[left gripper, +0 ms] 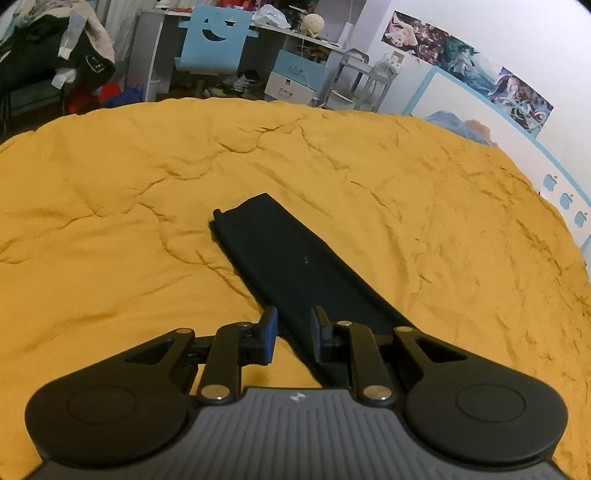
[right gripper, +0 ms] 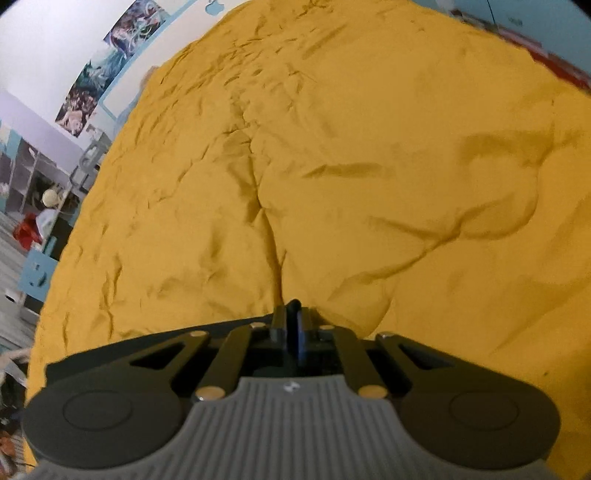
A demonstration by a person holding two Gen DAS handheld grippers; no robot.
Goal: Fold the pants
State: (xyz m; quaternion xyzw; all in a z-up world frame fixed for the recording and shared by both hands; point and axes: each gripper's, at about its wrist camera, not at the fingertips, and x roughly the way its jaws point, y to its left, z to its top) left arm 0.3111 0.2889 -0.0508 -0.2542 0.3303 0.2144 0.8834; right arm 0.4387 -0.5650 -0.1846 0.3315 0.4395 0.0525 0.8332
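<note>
1. A rumpled mustard-yellow bedspread [left gripper: 147,206] fills both views; behind it in the left wrist view stand a cluttered desk [left gripper: 280,33] with a light-blue chair [left gripper: 214,40] at 12 o'clock, and posters [left gripper: 469,62] line the white wall toward 2 o'clock.
2. The black pants [left gripper: 291,262] lie flat on the bedspread as one long narrow strip, running from the centre of the left wrist view down toward 6 o'clock.
3. The left gripper [left gripper: 293,332] sits at 6 o'clock over the strip's near end; its blue-padded fingers [left gripper: 270,328] stand narrowly apart with the fabric passing between them, and whether the pads actually press on it cannot be told.
4. In the right wrist view, the right gripper [right gripper: 291,325] at 6 o'clock has its jaws drawn almost together, pinching a small black tuft of the pants [right gripper: 294,305] that sticks up between the pads.
5. More black cloth extends toward 8 o'clock from that pinch.
</note>
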